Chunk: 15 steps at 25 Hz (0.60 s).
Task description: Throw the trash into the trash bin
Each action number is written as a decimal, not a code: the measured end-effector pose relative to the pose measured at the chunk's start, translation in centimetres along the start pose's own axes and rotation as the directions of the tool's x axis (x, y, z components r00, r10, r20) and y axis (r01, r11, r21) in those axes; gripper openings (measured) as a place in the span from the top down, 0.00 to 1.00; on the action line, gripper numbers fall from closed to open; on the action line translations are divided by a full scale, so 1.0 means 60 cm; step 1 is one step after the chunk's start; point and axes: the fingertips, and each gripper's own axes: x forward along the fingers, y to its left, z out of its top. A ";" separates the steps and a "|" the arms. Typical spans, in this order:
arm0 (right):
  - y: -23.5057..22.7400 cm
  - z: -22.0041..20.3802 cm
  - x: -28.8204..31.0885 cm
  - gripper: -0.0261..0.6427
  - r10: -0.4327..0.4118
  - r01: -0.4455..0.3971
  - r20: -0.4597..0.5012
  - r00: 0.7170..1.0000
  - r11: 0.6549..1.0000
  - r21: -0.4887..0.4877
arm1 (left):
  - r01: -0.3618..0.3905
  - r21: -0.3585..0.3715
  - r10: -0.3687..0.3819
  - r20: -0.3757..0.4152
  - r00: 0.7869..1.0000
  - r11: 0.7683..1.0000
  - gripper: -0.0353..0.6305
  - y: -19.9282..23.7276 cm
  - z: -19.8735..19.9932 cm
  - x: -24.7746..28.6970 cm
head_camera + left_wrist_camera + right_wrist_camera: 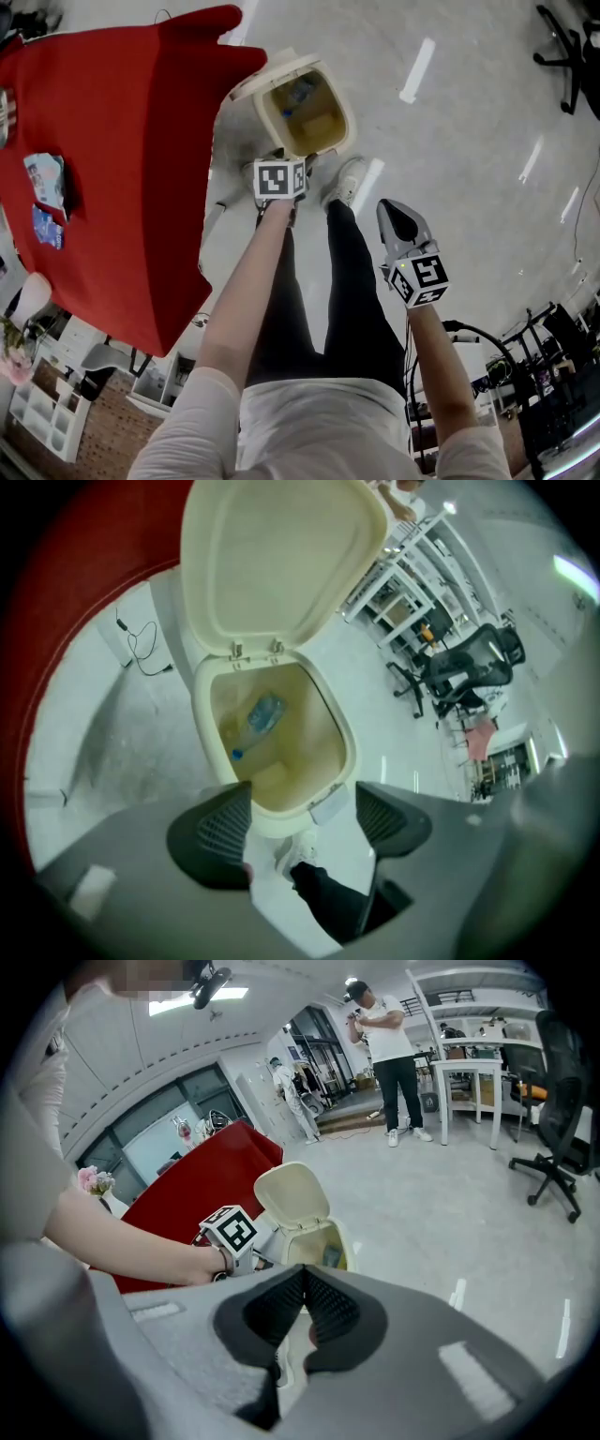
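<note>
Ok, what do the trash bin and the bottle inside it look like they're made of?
Trash bin: looks like moulded plastic, cream, smooth with a dull sheen; thin hinged lid, rounded rim. Bottle: probably clear thin plastic, see-through with a blue cap; too small to be sure.

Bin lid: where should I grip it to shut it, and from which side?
Probably its free rounded edge, opposite the hinges, from above with the open left gripper: the lid stands upright off the bin's far rim, leaving that thin edge exposed.
</note>
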 end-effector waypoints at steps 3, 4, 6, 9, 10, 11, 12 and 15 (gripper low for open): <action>0.010 0.018 -0.003 0.96 0.002 -0.002 0.012 1.000 1.000 -0.009 | -0.007 0.020 0.006 0.021 1.000 1.000 0.44 -0.010 0.001 -0.026; 0.015 0.024 -0.004 0.96 0.003 -0.003 0.015 1.000 1.000 -0.013 | -0.009 0.027 0.009 0.032 0.999 1.000 0.46 -0.014 0.003 -0.038; 0.027 0.036 -0.009 0.96 0.005 -0.004 0.019 1.000 1.000 -0.026 | -0.011 0.036 0.010 0.052 0.999 0.999 0.51 -0.022 0.006 -0.064; 0.045 0.058 -0.019 0.96 0.007 -0.006 0.027 1.000 0.999 -0.050 | -0.001 0.043 -0.002 0.072 0.997 0.999 0.57 -0.039 0.013 -0.104; 0.051 0.066 -0.023 0.96 0.008 -0.006 0.030 1.000 0.998 -0.056 | 0.006 0.046 -0.009 0.078 0.997 0.999 0.60 -0.045 0.016 -0.118; 0.056 0.074 -0.028 0.96 0.008 -0.006 0.033 0.999 0.998 -0.060 | 0.013 0.048 -0.017 0.085 0.996 0.999 0.64 -0.053 0.019 -0.132; 0.061 0.082 -0.034 0.96 0.007 -0.004 0.036 0.999 0.998 -0.064 | 0.021 0.049 -0.025 0.091 0.996 0.999 0.66 -0.060 0.021 -0.147; 0.078 0.105 -0.052 0.96 0.004 -0.001 0.045 0.999 0.997 -0.074 | 0.029 0.050 -0.034 0.114 0.993 0.998 0.74 -0.078 0.031 -0.200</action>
